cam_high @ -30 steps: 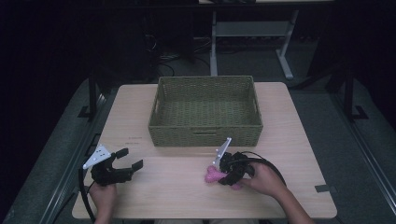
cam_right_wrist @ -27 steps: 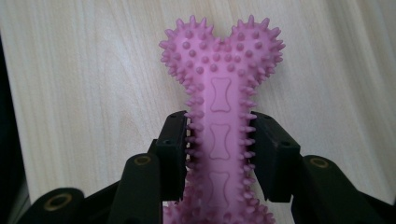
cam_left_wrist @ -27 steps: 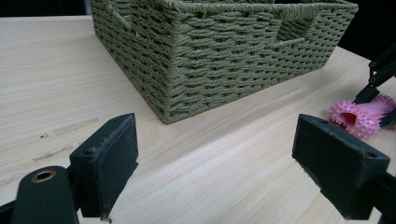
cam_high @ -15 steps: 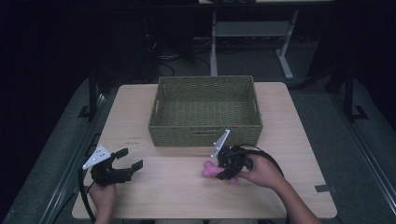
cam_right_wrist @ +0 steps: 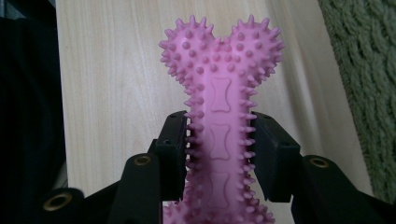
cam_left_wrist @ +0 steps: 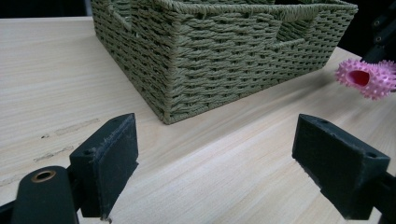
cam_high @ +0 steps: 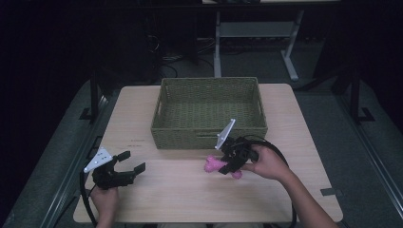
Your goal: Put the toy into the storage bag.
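The right gripper [cam_high: 227,165] has its jaws closed on the shaft of the pink spiky bone toy [cam_right_wrist: 219,126], one pad on each side. Compared with a moment before, the toy has left the table [cam_high: 180,190] and now hangs a little above it, just in front of the woven basket [cam_high: 209,135] (its near wall is close). So the pick-up looks done, and the next step is probably to carry the toy over the rim. The left gripper [cam_high: 124,168] rests at the near left, jaws wide open and empty.
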A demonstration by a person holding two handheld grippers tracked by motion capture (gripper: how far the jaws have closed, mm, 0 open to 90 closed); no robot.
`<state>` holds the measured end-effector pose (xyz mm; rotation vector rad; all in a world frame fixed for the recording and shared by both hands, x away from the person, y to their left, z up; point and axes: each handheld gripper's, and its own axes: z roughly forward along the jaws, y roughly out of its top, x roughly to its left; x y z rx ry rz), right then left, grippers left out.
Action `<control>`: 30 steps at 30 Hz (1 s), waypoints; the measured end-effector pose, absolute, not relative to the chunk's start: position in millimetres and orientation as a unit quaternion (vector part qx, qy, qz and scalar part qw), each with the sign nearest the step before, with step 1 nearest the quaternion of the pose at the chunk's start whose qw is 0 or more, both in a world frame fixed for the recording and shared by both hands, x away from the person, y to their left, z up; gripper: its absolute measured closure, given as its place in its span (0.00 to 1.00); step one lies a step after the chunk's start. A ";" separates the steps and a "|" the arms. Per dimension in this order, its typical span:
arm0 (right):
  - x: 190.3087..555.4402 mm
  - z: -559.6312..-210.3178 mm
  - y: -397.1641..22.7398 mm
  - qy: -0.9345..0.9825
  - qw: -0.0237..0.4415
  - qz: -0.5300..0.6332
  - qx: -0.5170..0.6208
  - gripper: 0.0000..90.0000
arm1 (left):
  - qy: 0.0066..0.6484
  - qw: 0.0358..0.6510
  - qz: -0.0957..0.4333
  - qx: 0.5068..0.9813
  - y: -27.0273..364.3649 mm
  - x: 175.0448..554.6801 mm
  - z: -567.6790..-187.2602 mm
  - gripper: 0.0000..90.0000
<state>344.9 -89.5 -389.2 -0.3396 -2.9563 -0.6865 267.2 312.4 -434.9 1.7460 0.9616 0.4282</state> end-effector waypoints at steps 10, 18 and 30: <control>357.9 -375.0 -83.9 -0.968 0.043 -0.225 -0.104 0.64 | 0.401 0.524 0.179 0.730 312.1 266.9 -434.6 0.15; 366.7 -361.5 -80.5 -0.966 0.043 -0.233 -0.099 0.64 | 0.400 0.523 0.179 0.731 311.6 267.3 -434.7 0.15; 380.3 -342.9 -78.6 -0.966 0.038 -0.238 -0.096 0.64 | 0.398 0.522 0.179 0.732 311.6 266.9 -434.3 0.15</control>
